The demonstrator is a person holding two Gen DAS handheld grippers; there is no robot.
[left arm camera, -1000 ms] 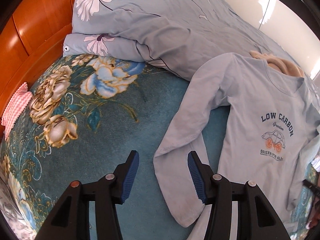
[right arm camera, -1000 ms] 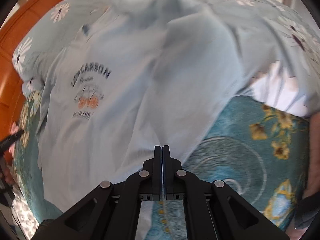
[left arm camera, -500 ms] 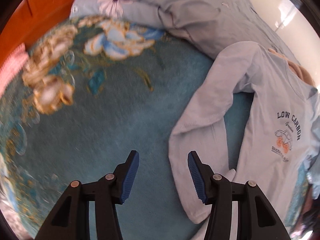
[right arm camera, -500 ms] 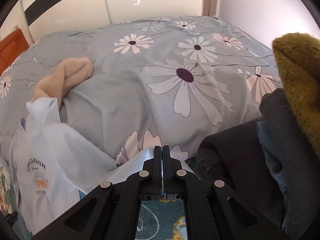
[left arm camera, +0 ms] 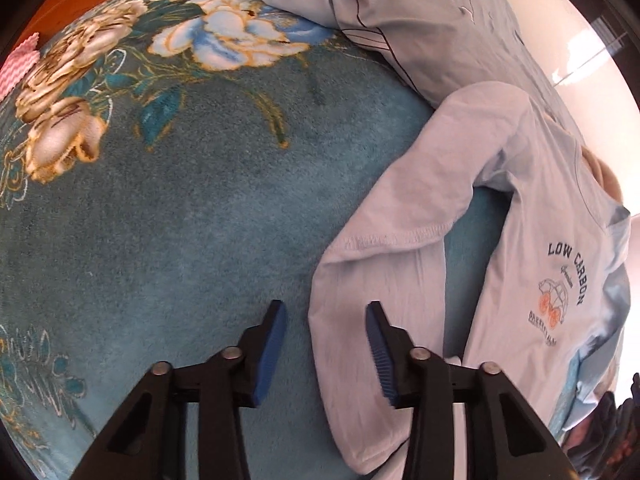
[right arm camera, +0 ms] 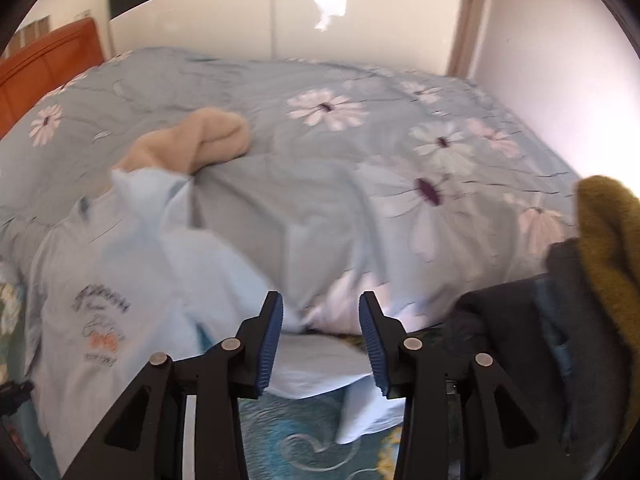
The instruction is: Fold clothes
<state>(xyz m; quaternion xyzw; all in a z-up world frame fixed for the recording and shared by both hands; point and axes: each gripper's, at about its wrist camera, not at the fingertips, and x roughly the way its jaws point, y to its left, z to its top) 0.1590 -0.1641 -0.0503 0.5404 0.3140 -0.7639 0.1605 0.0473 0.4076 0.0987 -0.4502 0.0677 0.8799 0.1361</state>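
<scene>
The left tool [left arm camera: 326, 338] hung with its blue pads spread wide, gripping nothing, right above the long sleeve [left arm camera: 360, 300] of the pale blue shirt [left arm camera: 536, 248]. That sleeve lay doubled back on the teal flowered blanket [left arm camera: 180, 208], its cuff end running down between the two pads without being pinched. The shirt itself was spread print-side up on the bed, "LOW CARBON" lettering showing, its shoulder resting against the grey daisy duvet [left arm camera: 420, 12].

Over on the other side, the right tool [right arm camera: 320, 340] was released too, pads apart, with the shirt's other sleeve [right arm camera: 312, 368] lying loose just beyond and beneath them on the blanket. A beige garment [right arm camera: 200, 136] sat on the duvet near the shirt's collar. A dark pile of clothes [right arm camera: 532, 328] with a mustard piece [right arm camera: 608, 240] on top stood at the right edge.
</scene>
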